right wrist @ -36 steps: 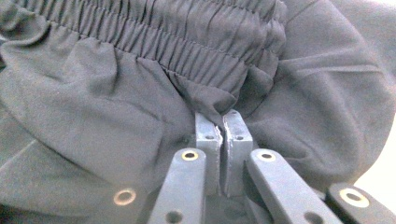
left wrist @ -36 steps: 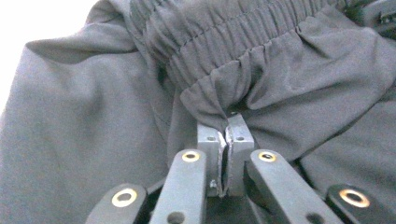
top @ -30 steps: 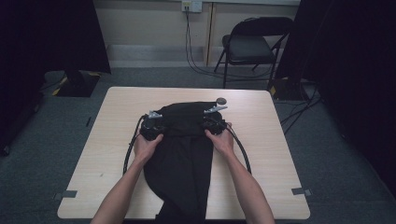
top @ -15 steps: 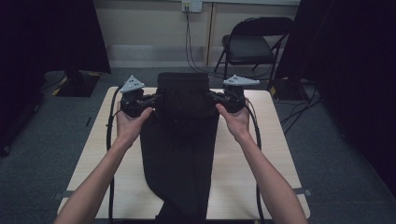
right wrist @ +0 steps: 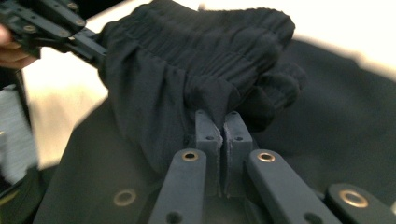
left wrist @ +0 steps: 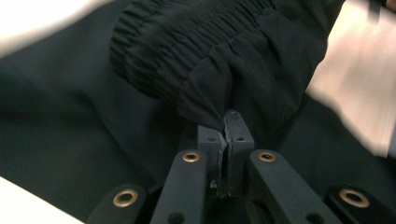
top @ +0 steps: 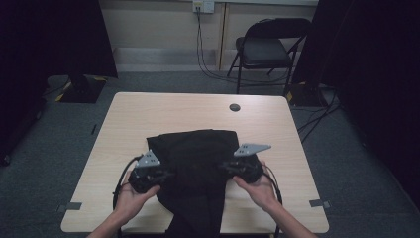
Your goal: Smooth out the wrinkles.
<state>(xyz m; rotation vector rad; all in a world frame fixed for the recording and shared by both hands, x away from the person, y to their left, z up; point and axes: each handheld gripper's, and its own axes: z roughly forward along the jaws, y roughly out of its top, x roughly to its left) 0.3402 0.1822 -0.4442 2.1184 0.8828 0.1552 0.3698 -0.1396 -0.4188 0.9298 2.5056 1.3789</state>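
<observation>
Over near half of worktop [top: 163, 106]: black trousers [top: 198, 153] folded back, waistband across; left gripper [top: 166, 174] and right gripper [top: 225, 166] each clench one waistband corner, legs trailing toward person.

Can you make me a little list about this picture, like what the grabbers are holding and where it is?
thing held: black pants, gathered stretchy waistband
left gripper: shut, pinching the waistband cloth
right gripper: shut, pinching the waistband cloth too
where: on the light wooden table, near the person's edge
pants shape: top part folded over, legs hanging off the near edge
also around: a folding chair behind the table
</observation>
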